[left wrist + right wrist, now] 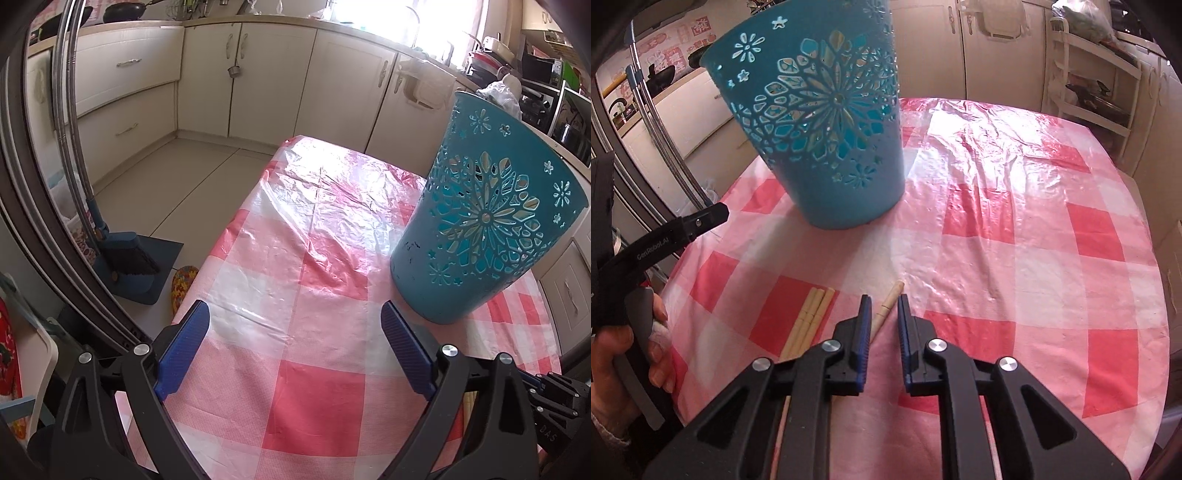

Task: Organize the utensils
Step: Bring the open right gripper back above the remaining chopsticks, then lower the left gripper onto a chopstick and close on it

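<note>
A teal cut-out utensil holder (480,221) (827,122) stands upright on the red-and-white checked tablecloth (295,406) (1034,240). One pale wooden chopstick (888,302) lies on the cloth, its tip between the blue pads of my right gripper (884,299). The jaws stand narrow, with a gap on each side of the stick. Three more chopsticks (812,317) lie side by side just to the left. My left gripper (295,310) is open wide over bare cloth, left of the holder, with nothing between its fingers.
A hand (646,343) holds the left gripper's handle at the table's left edge. A broom and dustpan (125,258) stand on the floor to the left. Cream cabinets (240,74) line the back, and a white shelf rack (1089,74) stands past the table's far right.
</note>
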